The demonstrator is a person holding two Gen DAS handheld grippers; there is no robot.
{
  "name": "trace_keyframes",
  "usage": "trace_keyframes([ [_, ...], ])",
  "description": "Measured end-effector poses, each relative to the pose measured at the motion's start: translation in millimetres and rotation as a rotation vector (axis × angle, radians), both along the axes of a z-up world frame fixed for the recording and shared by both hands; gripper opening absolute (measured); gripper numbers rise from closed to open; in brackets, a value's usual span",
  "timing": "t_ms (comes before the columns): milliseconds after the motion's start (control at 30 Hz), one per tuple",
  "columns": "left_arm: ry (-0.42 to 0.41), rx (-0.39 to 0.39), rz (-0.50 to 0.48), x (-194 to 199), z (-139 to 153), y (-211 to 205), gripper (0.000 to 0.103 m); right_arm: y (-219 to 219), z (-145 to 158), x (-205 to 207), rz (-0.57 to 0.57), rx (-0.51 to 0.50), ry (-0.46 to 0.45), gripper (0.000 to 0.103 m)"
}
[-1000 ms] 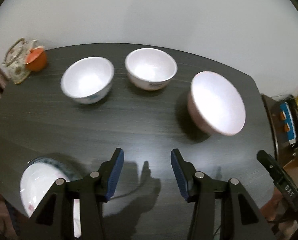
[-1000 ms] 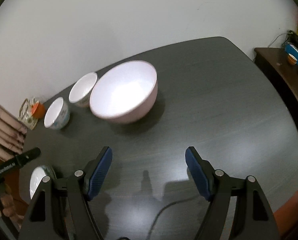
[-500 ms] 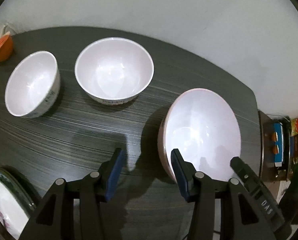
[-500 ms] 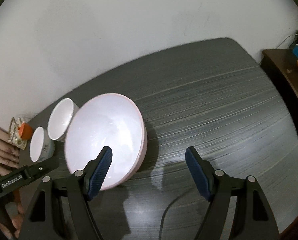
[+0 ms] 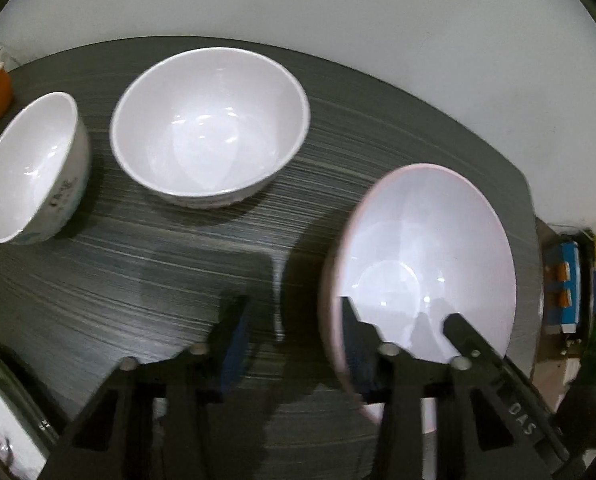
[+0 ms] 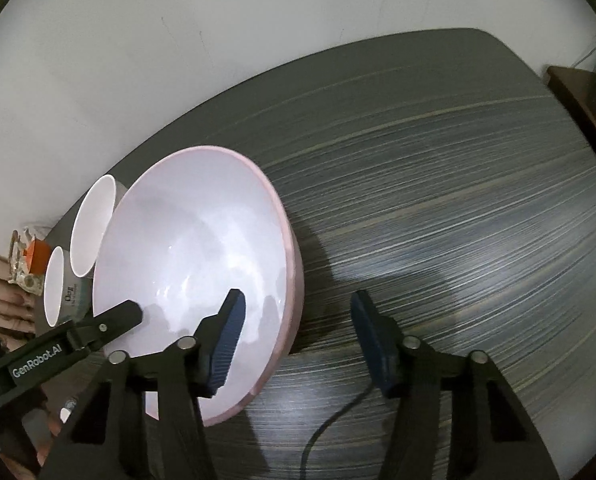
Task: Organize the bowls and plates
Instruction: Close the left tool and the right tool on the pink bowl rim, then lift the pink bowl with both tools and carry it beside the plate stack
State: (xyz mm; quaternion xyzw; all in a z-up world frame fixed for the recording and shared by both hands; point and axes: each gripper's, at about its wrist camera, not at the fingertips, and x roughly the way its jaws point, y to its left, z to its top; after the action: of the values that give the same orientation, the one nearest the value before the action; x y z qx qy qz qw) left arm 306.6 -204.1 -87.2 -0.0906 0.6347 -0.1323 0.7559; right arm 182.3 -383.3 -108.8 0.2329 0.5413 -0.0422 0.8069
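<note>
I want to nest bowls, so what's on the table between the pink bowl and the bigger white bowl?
Nothing: only bare table separates the pink bowl and bigger white bowl, seen in the left wrist view.

Both views are dim, lit from above; the wall [image 5: 337,8] glows pale grey while the dark table [image 5: 98,280] takes streaky highlights along its grain; the big pink bowl [image 6: 202,248] and the white bowl [image 5: 210,128] carry soft glare spots inside; heavy shadows fall beside the bowls and under the left gripper [image 5: 294,328] and right gripper [image 6: 298,312]; both grippers' blue pads look smeared by motion; fisheye bending curves the table edge, and the corners are black.
</note>
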Motion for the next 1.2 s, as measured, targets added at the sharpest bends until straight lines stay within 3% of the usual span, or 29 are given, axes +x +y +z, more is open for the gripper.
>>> trace_keyframes([
  [33, 0.001, -0.023, -0.010, -1, 0, -2, 0.021, 0, -1, 0, 0.002, 0.004, -0.002, 0.045],
  [133, -0.013, -0.028, -0.031, -3, 2, -7, 0.013, 3, -4, 0, 0.029, 0.049, -0.021, 0.030],
  [267, -0.028, -0.009, -0.045, -9, 5, -10, 0.013, 7, -5, -3, 0.029, 0.053, -0.017, 0.021],
  [567, -0.075, 0.015, -0.052, -25, 26, -1, 0.013, 19, 3, -17, 0.034, 0.049, -0.021, 0.020],
  [1200, -0.115, 0.046, 0.002, -109, 53, 82, 0.013, 88, 37, -88, 0.097, 0.060, -0.062, 0.020],
])
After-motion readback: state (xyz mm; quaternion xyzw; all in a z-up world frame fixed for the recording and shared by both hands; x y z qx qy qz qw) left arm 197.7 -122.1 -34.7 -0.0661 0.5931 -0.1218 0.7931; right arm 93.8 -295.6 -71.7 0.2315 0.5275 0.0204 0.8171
